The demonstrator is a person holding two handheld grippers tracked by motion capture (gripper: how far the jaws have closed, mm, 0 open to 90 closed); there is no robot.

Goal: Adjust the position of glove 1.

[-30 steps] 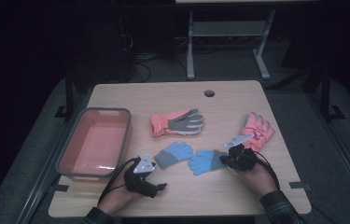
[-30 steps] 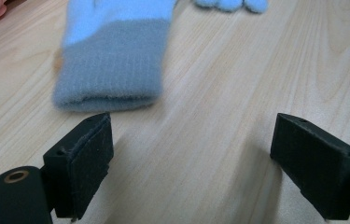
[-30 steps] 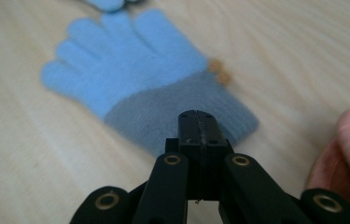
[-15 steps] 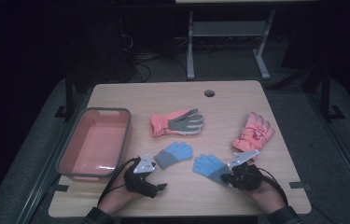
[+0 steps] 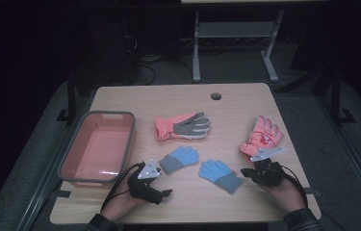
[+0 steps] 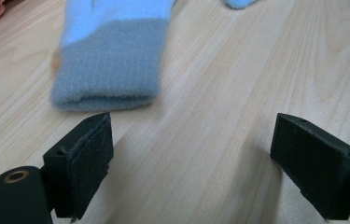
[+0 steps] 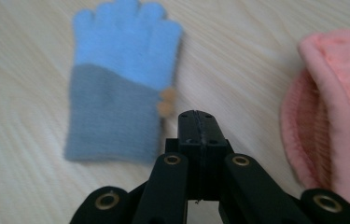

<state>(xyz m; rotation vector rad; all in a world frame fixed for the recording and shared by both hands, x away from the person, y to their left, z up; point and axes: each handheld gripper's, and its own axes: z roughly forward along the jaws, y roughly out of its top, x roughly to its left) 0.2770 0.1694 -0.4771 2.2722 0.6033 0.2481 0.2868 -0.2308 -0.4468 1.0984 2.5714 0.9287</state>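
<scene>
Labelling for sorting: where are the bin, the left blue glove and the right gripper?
bin (image 5: 70, 161), high view, left rim.
left blue glove (image 5: 180, 157), high view, palm.
right gripper (image 7: 199, 122), right gripper view, shut jaw tips.

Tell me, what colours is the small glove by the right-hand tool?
Blue with a grey cuff, clearest in the right gripper view.

**Dark room around a pale wooden table**

The table (image 5: 245, 98) has a light wood top. Beyond its far edge, a grey metal frame (image 5: 236, 33) stands on the dark floor (image 5: 308, 96), with black cables (image 5: 144, 67) lying nearby.
</scene>
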